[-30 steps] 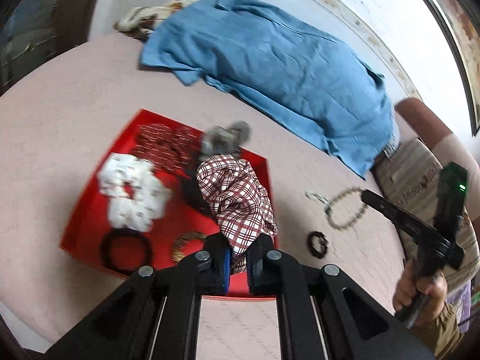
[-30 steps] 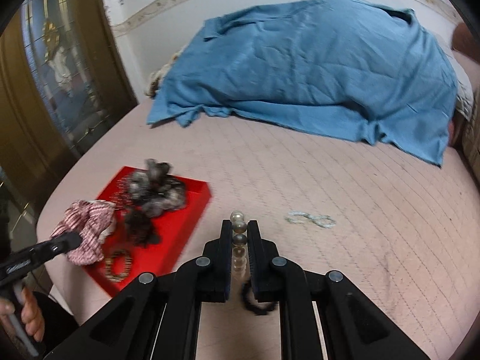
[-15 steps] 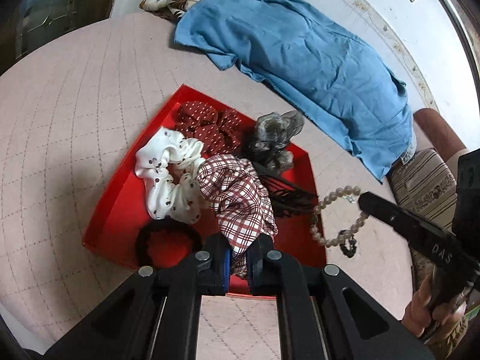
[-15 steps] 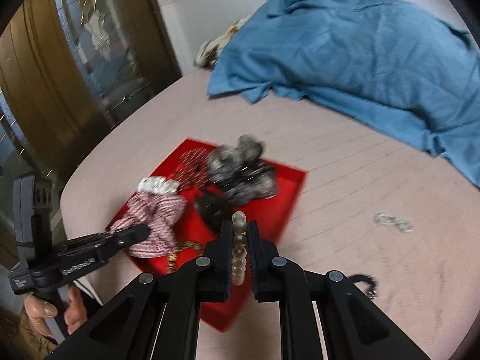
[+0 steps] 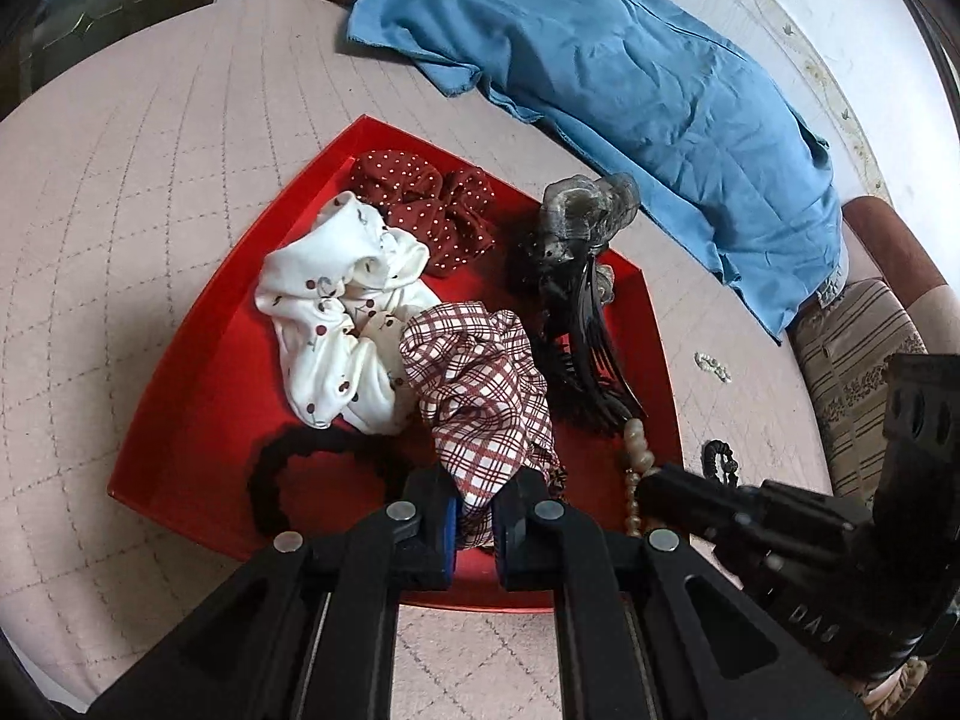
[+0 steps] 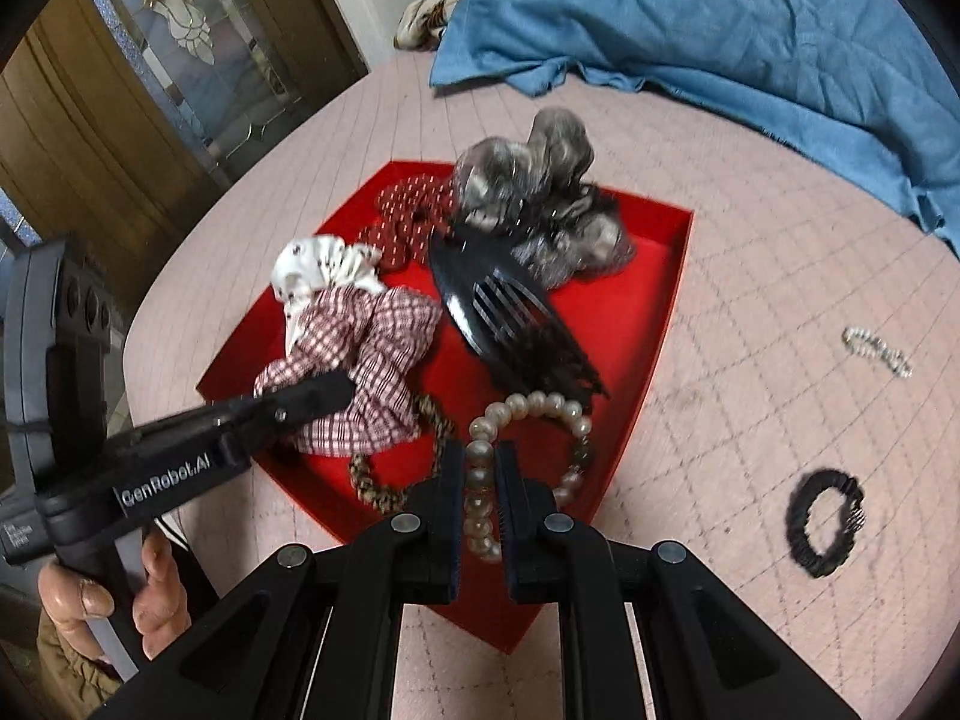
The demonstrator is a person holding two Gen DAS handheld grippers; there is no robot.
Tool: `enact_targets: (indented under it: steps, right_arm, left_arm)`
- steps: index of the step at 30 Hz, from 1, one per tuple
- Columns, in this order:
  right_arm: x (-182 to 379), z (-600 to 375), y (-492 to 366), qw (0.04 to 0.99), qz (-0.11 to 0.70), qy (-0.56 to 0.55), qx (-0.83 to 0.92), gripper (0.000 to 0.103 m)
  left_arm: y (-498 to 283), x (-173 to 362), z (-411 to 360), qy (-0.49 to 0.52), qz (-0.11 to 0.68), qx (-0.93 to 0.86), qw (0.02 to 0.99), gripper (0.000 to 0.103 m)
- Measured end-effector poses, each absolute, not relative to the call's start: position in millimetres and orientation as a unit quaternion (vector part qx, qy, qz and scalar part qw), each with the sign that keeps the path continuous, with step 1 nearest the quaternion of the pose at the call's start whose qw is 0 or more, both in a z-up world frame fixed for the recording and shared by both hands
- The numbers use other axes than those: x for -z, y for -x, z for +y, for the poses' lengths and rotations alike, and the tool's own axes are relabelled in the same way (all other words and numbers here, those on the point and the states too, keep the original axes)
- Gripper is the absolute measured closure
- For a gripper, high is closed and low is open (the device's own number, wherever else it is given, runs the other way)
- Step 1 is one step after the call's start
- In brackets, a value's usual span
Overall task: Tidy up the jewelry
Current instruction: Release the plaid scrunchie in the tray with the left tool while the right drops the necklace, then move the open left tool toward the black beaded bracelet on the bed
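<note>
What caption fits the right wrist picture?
Right gripper lowers a pearl bracelet into the red tray.

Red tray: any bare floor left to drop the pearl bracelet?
Red tray: bare floor along its right wall, between the black comb clip and that wall, and the left strip beside the white scrunchie. Centre and far end are crowded.

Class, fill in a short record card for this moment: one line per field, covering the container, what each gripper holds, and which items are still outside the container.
Container: red tray on the pink quilted bed
Left gripper: shut on the plaid scrunchie, over the tray
Right gripper: shut on the pearl bracelet, over the tray's near corner
Also in tray: white scrunchie, black hair claw
Outside tray: black hair tie, small bead bracelet
</note>
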State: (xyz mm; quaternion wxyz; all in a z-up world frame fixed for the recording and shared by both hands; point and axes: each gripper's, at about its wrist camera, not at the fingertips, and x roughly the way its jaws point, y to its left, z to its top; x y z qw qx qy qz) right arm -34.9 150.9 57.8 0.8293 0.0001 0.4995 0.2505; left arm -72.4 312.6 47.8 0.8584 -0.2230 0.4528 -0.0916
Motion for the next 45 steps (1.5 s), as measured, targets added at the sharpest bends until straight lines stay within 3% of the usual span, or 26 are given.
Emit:
enact_targets:
  steps: [9,14,18,22,32,45]
  right_arm:
    - [-49,159,42,0.814,0.509,-0.008,-0.278,0.091]
    - [-51,159,45,0.814,0.506,-0.020,-0.285,0.089]
    - [-56,153,51,0.820,0.497,-0.018,-0.285,0.074]
    - [-63,141,61,0.828,0.485,-0.014,-0.282,0.072]
    - [-71,83,74,0.852,0.466,-0.020,-0.239,0.059]
    - [-60,-1,88,0.867,0.468,-0.055,-0.164,0.057]
  left_arm:
    - [77,-49,315,0.228,0.447,0.092,0.860,0.094]
    - [82,-56,317,0.232,0.434,0.094,0.865,0.082]
    - [89,-66,317,0.234,0.413,0.098,0.875,0.068]
    - [97,-78,315,0.221,0.388,0.086,0.891,0.059]
    - [104,-85,299,0.143,0.380,0.030,0.913,0.055]
    - [111,-85,288,0.089,0.381,-0.036,0.919,0.053]
